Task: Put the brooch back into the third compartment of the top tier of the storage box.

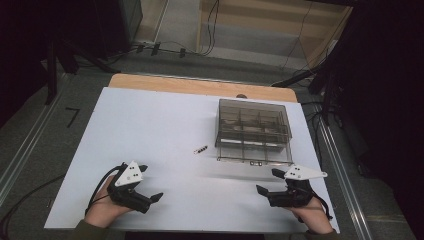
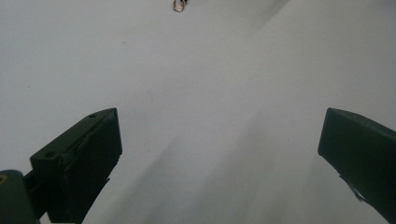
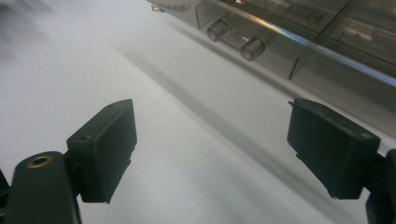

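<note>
Matt white table top (image 1: 150,130), smooth; bare wood edge (image 1: 200,86) behind. Glossy see-through smoky plastic box (image 1: 253,131). Matt black plastic grippers, left (image 1: 150,184) and right (image 1: 266,181).

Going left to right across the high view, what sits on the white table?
Left tool with open jaws → small dark-and-white piece lying loose → smoky clear plastic compartment box → right tool, jaws open and empty.

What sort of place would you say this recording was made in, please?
Probably a lab or workshop recording station rather than a home. A white table stands on bare grey flooring with loose cables and dark stand legs behind it, and a clear compartment box sits on the table.
</note>
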Demonstrator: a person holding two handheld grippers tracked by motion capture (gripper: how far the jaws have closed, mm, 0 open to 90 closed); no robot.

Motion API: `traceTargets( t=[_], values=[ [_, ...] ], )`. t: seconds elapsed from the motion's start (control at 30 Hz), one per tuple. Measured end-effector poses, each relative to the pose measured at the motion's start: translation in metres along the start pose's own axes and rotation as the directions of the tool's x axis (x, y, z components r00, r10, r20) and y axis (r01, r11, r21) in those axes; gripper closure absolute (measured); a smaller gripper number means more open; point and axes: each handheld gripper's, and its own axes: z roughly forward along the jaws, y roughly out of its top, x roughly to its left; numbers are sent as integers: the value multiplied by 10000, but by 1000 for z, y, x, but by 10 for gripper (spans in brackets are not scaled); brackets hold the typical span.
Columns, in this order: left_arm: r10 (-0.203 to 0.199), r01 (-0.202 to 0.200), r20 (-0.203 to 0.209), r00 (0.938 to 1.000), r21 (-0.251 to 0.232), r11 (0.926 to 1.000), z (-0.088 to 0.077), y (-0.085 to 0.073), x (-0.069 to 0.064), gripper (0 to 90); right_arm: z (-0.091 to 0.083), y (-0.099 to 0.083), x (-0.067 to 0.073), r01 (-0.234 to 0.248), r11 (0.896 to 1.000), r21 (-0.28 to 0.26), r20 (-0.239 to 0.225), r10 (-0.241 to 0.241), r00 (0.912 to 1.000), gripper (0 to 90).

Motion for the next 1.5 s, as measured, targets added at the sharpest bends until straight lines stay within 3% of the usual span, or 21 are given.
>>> traceTargets(
  t=[0.1, 0.53, 0.6, 0.83, 1.0, 1.23, 1.5],
  values=[
    [-10, 10, 16, 10000, 1, 10000, 0, 0, 0, 0, 3, -4, 2, -7, 10000, -56, 8, 7, 10000, 96],
    [-12, 11, 113, 9999, 25, 10000, 2, 0, -1, 0, 14, -22, 6, 81, 9998, -195, 455, -72, 9989, 64],
    [-25, 25, 110, 9999, 5, 10000, 2, 0, 0, 0, 17, -25, 7, 100, 9998, -187, 353, -93, 9993, 6],
    [-88, 88, 205, 9998, 6, 10000, 6, 3, 2, 0, 21, -33, 10, 280, 9996, 28, 238, -280, 9993, 6],
    [-2, 1, 208, 9998, 43, 10000, 10, 10, 2, 0, 23, -34, 11, 302, 9995, 33, 184, -302, 9994, 6],
    [-182, 187, 309, 9994, -157, 9997, 17, 19, 4, 0, 24, -34, 12, 330, 9994, 49, 112, -330, 9994, 6],
    [-40, 46, 325, 9995, -193, 9998, 26, 32, 7, 0, 25, -34, 12, 314, 9995, -6, 148, -314, 9994, 6]
  ],
)
